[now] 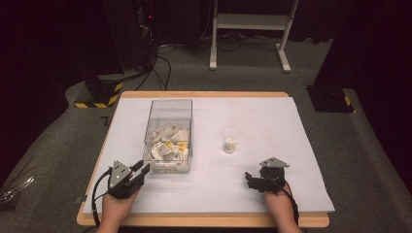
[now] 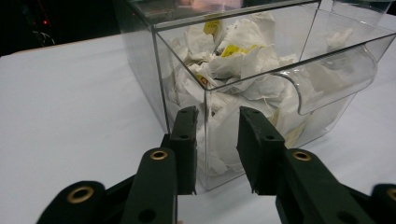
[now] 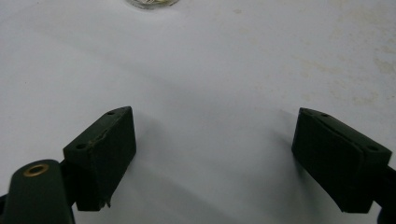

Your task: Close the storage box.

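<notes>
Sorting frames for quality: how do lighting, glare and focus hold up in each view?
High view: table evenly lit, surroundings nearly black, slightly soft. Left gripper view: clear box sharp with reflections along its walls; the left hand-held gripper blurs toward the frame bottom. Right gripper view: right hand-held gripper throws soft shadows on the white surface.

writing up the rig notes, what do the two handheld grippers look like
Both grippers, left and right, are black, each with a grey three-cornered plate on top and a black cable trailing back past the wrist. Up close, the jaws are blocky black pads with small screw holes, on arms with brass-ringed holes. No sleeves show.
</notes>
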{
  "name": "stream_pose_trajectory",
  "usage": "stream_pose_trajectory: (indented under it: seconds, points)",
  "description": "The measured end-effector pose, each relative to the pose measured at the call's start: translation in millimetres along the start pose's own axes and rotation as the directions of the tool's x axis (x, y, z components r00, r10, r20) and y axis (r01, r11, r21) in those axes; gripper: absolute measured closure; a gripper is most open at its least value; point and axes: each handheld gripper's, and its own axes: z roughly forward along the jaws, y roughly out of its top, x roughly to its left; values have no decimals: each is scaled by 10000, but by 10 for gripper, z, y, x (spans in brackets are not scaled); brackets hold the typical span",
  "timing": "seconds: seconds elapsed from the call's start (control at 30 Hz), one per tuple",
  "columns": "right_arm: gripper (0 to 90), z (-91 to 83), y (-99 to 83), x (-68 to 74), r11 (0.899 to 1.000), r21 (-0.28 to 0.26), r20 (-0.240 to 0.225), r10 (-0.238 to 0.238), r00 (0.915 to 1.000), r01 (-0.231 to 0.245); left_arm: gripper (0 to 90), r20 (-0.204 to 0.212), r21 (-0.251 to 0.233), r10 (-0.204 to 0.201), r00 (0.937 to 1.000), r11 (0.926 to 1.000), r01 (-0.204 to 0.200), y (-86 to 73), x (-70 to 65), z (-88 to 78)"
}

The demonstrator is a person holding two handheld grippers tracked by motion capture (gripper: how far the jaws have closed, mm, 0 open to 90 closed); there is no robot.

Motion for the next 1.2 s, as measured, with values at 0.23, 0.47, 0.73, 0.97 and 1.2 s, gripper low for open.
stream_pose_trajectory:
  seconds: [0.23,0.47,0.73,0.97,1.2]
  points:
    - [136,0,0,-1,10000,0,-11,-1,10000,1,450,-748,-77,324,9967,9994,-330,35,1,4]
    - [136,0,1,-1,10000,6,-23,8,10000,-8,364,-842,-4,247,9961,9997,-248,62,43,48]
    - [137,-1,0,1,10000,-1,1,4,10000,-4,279,-960,181,100,9953,9998,-83,74,99,153]
    - [137,-1,0,1,10000,2,0,1,10000,-1,252,-1017,263,21,9948,9997,6,111,133,236]
    - [138,-1,0,1,10000,3,-1,3,10000,-3,241,-742,473,-407,9964,9979,443,141,224,372]
